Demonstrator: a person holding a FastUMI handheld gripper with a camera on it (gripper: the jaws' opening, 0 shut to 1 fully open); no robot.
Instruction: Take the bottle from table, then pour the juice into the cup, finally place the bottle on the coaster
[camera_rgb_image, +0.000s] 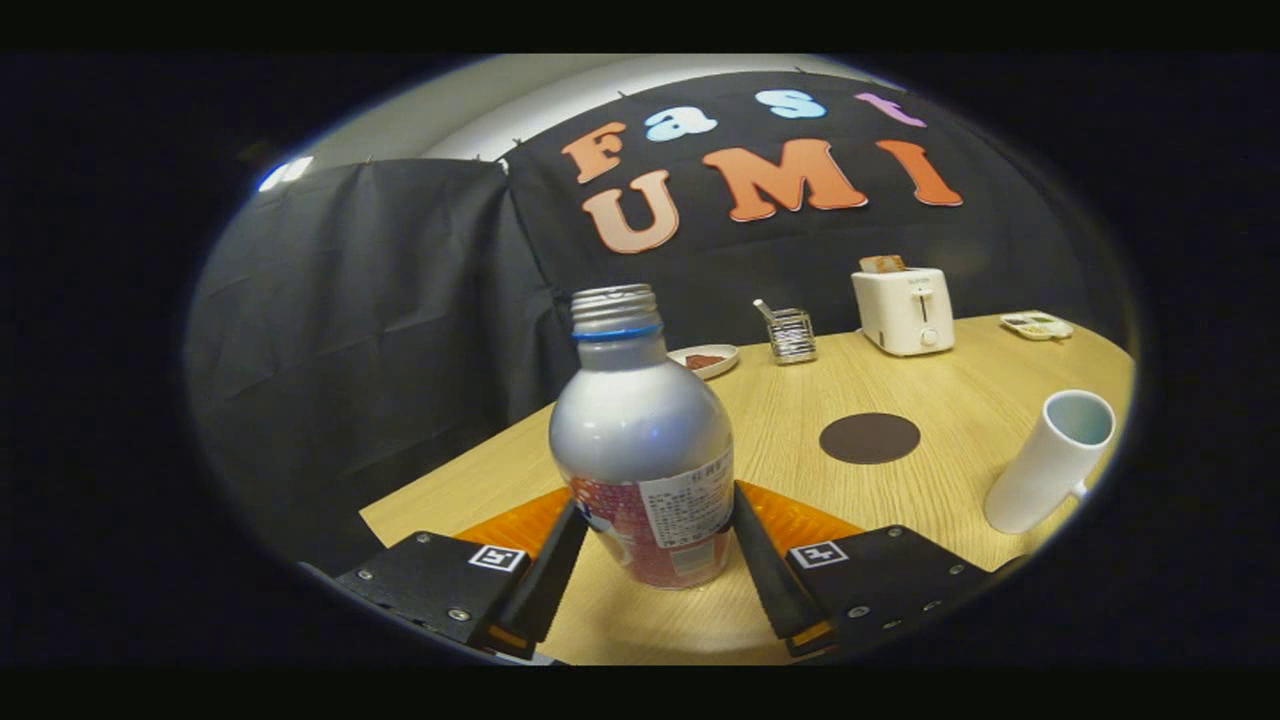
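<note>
Gripper (655, 515) level with the tabletop, its two fingers closed against the lower body of the bottle (642, 450), one on each flank, both in contact with the label band; jaws clenched on the bottle. Bottle: brushed silver metal, rounded shoulder narrowing to a short neck, threaded metal screw cap (613, 307) with a thin blue ring beneath it; lower half wrapped in a glossy red-and-white printed label. Bottle upright, base at or just above the table (800, 400); contact with the surface cannot be told. Table: pale wood-grain laminate, matte. Beyond the fingers and to the right lies the coaster (869, 438), a flat dark brown disc, bare. Further right, near the table edge, a white cup (1050, 460), smooth cylindrical, pale bluish inside, appears tilted in the fisheye. At the far side of the table: a white boxy toaster (905, 310) with a slice in its slot, a small wire-mesh holder (791, 335), a shallow white dish (705, 360) with something reddish-brown, and a divided white tray (1037, 325).
</note>
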